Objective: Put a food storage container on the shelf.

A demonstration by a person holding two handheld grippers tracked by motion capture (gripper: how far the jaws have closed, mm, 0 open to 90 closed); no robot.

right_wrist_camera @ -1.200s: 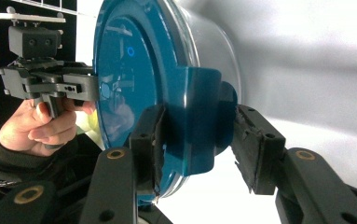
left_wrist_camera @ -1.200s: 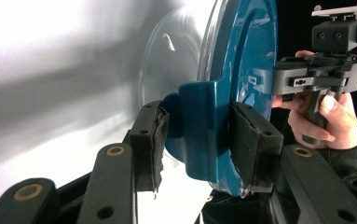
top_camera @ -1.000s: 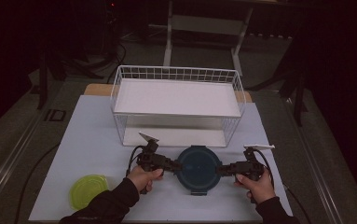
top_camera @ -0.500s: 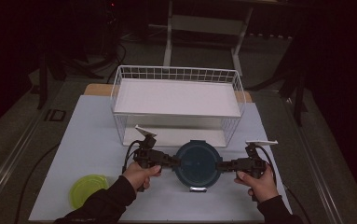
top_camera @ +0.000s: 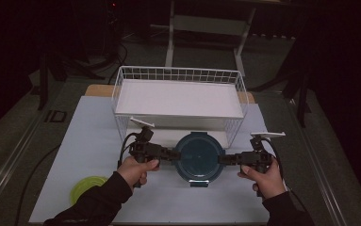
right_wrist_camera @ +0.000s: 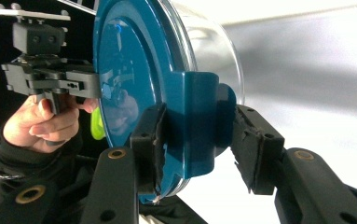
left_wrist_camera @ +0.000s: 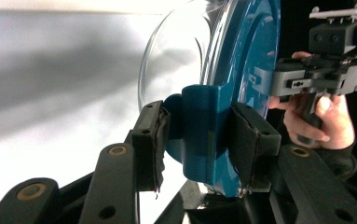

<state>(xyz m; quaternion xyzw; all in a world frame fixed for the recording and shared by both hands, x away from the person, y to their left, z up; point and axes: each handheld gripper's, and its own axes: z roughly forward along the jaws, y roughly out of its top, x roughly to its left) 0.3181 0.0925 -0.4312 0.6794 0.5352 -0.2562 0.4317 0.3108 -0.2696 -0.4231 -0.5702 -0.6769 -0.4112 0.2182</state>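
Note:
A round clear container (top_camera: 199,153) with a dark teal lid hangs above the white table, just in front of the wire basket. My left gripper (top_camera: 171,155) is shut on the teal side clip (left_wrist_camera: 199,135) at the container's left edge. My right gripper (top_camera: 223,159) is shut on the opposite clip (right_wrist_camera: 199,126) at its right edge. In the left gripper view both pads (left_wrist_camera: 150,140) press the clip, and the clear bowl (left_wrist_camera: 176,60) bulges away from the lid. The right gripper view shows the lid (right_wrist_camera: 129,79) edge-on, with the person's other hand (right_wrist_camera: 41,121) beyond it.
A white wire basket (top_camera: 178,75) with a white floor stands on legs right behind the container. A yellow-green round dish (top_camera: 86,186) lies at the front left of the white table cover (top_camera: 74,132). Dark floor and stands surround the table.
Both hands have risen together, lifting the container off the table and a little toward the basket. The grips on the two clips look unchanged.

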